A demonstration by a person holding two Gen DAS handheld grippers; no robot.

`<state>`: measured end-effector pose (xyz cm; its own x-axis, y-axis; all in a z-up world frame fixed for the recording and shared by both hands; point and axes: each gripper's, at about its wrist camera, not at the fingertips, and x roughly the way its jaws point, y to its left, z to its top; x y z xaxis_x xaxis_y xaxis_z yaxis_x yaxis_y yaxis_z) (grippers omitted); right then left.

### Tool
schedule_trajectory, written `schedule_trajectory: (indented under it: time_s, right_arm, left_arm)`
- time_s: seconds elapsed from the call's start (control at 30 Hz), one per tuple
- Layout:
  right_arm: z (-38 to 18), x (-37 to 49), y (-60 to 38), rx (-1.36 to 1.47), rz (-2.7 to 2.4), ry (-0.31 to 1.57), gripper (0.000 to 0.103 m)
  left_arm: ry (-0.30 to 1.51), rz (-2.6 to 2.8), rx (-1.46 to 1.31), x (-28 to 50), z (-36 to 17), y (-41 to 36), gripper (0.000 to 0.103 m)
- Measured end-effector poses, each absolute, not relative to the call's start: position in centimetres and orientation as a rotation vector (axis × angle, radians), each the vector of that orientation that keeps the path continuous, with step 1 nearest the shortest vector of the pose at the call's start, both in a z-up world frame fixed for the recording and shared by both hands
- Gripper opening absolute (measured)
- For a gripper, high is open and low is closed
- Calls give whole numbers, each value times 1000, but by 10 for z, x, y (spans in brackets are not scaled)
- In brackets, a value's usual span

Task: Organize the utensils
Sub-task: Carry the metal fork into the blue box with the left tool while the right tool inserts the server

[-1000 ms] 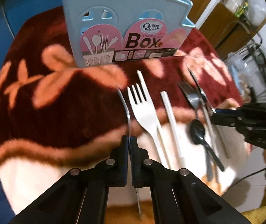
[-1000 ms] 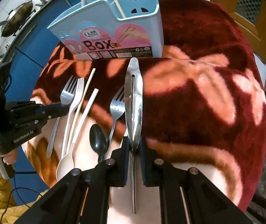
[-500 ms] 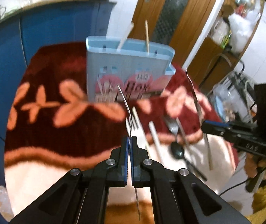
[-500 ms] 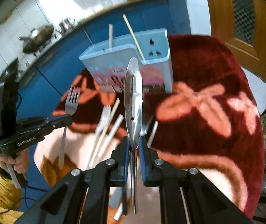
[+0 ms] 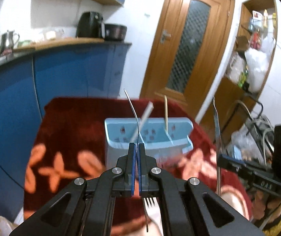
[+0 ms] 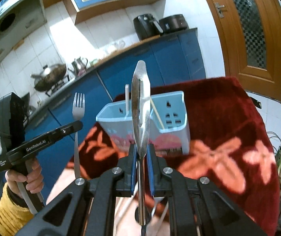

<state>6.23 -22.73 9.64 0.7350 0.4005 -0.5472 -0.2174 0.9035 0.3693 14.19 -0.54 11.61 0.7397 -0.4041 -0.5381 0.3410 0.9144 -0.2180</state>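
Both grippers up, each holding a utensil above the blue caddy (image 5: 148,137).
Fork (image 6: 78,106) upright in left gripper (image 5: 136,147) jaws, left of caddy. Slotted steel utensil (image 6: 140,106) clamped upright in right gripper (image 6: 142,153) jaws, right of caddy in left view. Caddy on red floral cloth (image 6: 229,118), holds white stick (image 5: 145,116) and chopstick (image 5: 166,114).

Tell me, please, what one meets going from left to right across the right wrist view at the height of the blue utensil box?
left gripper → fork → white stick → slotted metal utensil → chopstick → right wall of the utensil box → red floral cloth
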Motion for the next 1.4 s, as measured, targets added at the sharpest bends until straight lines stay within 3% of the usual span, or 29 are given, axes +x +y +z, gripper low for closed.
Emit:
schedule_trajectory:
  time_s: [0.47, 1.0, 1.4]
  right_arm:
    - [119, 107, -227, 259, 290, 499, 12]
    - [102, 156, -209, 130, 226, 274, 12]
    - [73, 166, -211, 130, 257, 313, 12]
  left_arm:
    - [297, -272, -66, 187, 151, -19, 2]
    - [265, -208, -79, 219, 103, -17, 2]
    - [240, -226, -34, 205, 80, -26, 2]
